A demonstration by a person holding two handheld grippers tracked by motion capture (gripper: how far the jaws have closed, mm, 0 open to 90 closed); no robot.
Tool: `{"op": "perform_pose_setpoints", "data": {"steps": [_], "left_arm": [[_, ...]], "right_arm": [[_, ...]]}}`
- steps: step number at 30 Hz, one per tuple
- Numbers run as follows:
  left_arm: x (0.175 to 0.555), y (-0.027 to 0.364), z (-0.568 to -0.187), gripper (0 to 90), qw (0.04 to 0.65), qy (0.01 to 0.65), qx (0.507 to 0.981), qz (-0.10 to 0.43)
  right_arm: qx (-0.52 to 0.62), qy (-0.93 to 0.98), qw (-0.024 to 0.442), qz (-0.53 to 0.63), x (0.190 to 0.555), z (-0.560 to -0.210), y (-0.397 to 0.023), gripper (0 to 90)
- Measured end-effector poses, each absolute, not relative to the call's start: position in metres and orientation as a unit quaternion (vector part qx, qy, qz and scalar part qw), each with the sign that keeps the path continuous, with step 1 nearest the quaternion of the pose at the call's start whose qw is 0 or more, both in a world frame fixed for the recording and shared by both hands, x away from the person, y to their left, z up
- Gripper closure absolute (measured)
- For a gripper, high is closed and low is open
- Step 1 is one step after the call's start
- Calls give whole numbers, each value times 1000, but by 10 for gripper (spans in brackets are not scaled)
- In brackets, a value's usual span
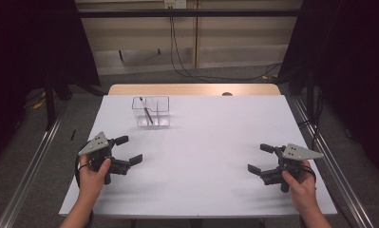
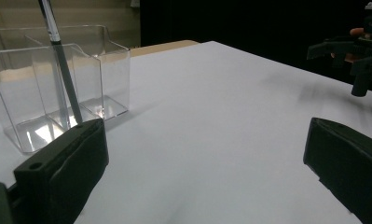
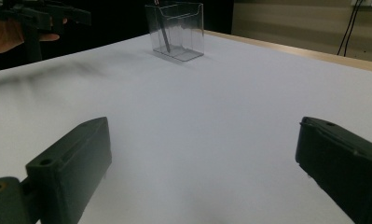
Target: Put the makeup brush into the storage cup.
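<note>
High view: left gripper (image 1: 130,150) at 8 o'clock on the bench (image 1: 201,156), right gripper (image 1: 264,157) at 4 o'clock, both held just above the white top near the front edge. Jaws of each stand wide apart, holding nothing and touching nothing.

Further out, at 11 o'clock, a clear holder (image 1: 152,111) with inner dividers stands upright. One pen (image 1: 146,112) leans inside it, tip down on the floor of a compartment, upper end resting against the rim.

Left gripper view: holder (image 2: 58,84) is just ahead of the left jaw, pen (image 2: 62,79) slanting steeply.

Risks, as judged:
- Holder looks light and is not anchored. A sideways push from a jaw on its wall would likely slide or tip it.
- Pen is thin and leaning, so jaws closing off-centre may pinch the wall too, or let the pen roll out.
- Lifting at an angle could drag the holder up with the pen.
- Right gripper is well apart from the holder, not placed to steady it.
</note>
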State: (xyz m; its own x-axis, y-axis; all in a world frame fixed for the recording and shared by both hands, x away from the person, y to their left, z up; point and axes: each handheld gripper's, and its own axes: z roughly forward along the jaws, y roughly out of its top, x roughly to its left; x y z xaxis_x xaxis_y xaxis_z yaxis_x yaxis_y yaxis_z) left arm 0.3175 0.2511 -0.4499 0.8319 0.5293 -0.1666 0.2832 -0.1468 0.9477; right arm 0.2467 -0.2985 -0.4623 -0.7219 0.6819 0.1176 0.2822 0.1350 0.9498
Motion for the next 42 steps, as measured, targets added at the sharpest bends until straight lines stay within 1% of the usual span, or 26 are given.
{"op": "perform_pose_setpoints", "data": {"steps": [23,42], "left_arm": [[305,260,-451,0,593,270,751,106],[302,258,-451,0,590,257,757,108]], "right_arm": [[329,732,178,570,247,-462,-299,31],[325,737,181,565,247,-461,-297,31]]}}
